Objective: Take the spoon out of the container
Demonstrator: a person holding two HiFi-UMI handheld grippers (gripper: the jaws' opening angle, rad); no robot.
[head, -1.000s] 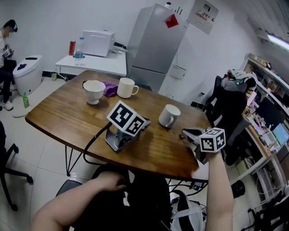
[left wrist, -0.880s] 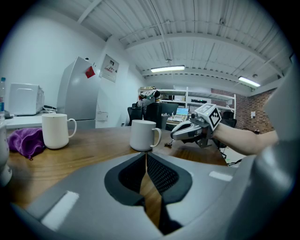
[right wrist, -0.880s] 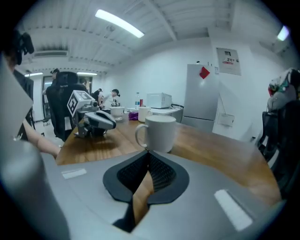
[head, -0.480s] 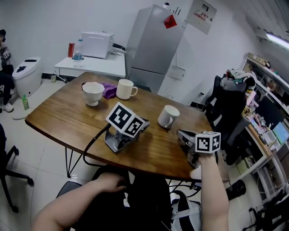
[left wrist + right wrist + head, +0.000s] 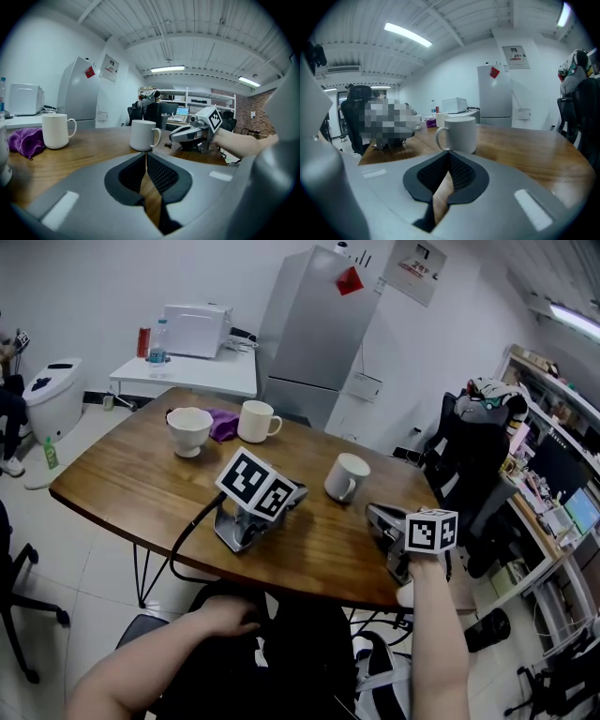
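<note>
Wooden table [image 5: 122, 486], seen from beside the seated person. At far left stand a white bowl [image 5: 189, 430], a purple cloth [image 5: 223, 424] just beside it, and a tall mug [image 5: 255, 421]. Mid-table the left gripper [image 5: 292, 497] lies unheld, its jaws pressed together on nothing, aimed at the nearer mug [image 5: 347, 477]. At right, the right gripper [image 5: 373, 514], held low at the table edge, points at that same mug, its jaws likewise closed and empty. No view shows the spoon, so whether it sits in the bowl or a mug cannot be told. The step in hand is judged to be the approach. Next, the right jaws must part, rise above the holding vessel's rim and find the handle.
</note>
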